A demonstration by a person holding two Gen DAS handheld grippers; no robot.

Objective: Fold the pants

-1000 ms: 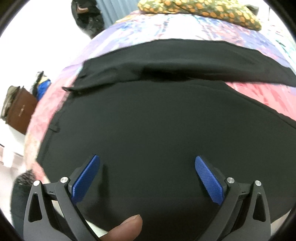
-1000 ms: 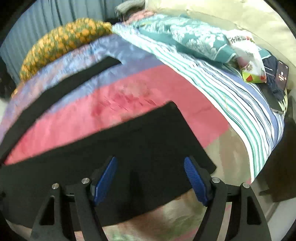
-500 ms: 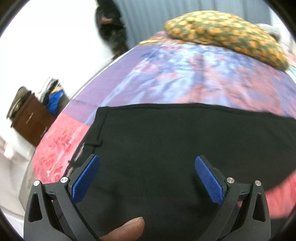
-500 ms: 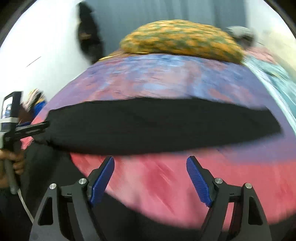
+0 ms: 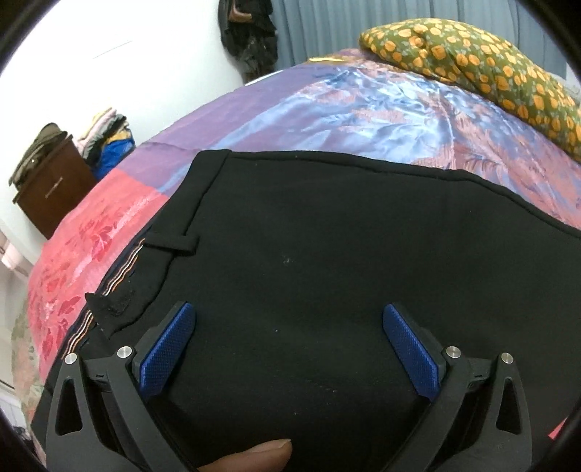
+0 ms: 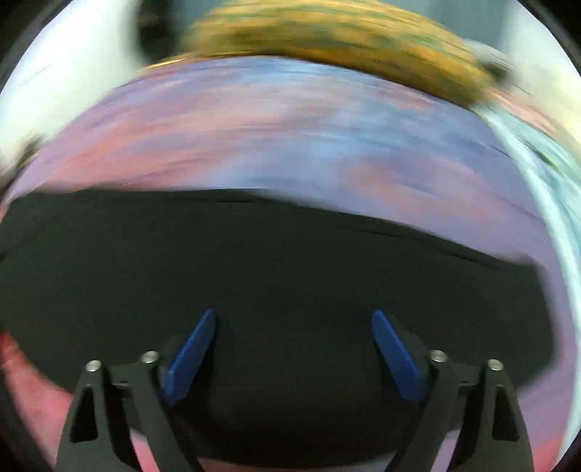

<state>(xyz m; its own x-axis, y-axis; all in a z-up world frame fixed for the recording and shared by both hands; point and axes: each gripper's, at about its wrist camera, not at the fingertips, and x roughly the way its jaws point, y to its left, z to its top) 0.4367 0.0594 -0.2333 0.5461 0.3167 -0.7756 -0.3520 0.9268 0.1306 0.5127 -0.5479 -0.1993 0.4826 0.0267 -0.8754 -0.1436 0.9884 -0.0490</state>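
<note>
Black pants (image 5: 308, 254) lie spread on a pink, purple and blue bed cover (image 5: 363, 109). Their waistband with a belt loop (image 5: 174, 247) shows at the left of the left wrist view. My left gripper (image 5: 288, 319) hovers over the waist area, open, its blue pads clear of the cloth. In the blurred right wrist view the pants (image 6: 254, 261) form a wide dark band across the cover. My right gripper (image 6: 292, 321) is over that band, its jaws opening, with no cloth pinched between the pads.
An olive pillow with orange dots (image 5: 472, 61) lies at the far side of the bed. A brown cabinet (image 5: 51, 188) with piled clothes stands by the white wall at left. A grey curtain (image 5: 326, 25) hangs behind. A fingertip (image 5: 261, 454) shows at the bottom edge.
Both views swung away from me across the bed toward the pillow. The left gripper now sits over the waistband end. The right gripper left the leg hem and spread wider.
</note>
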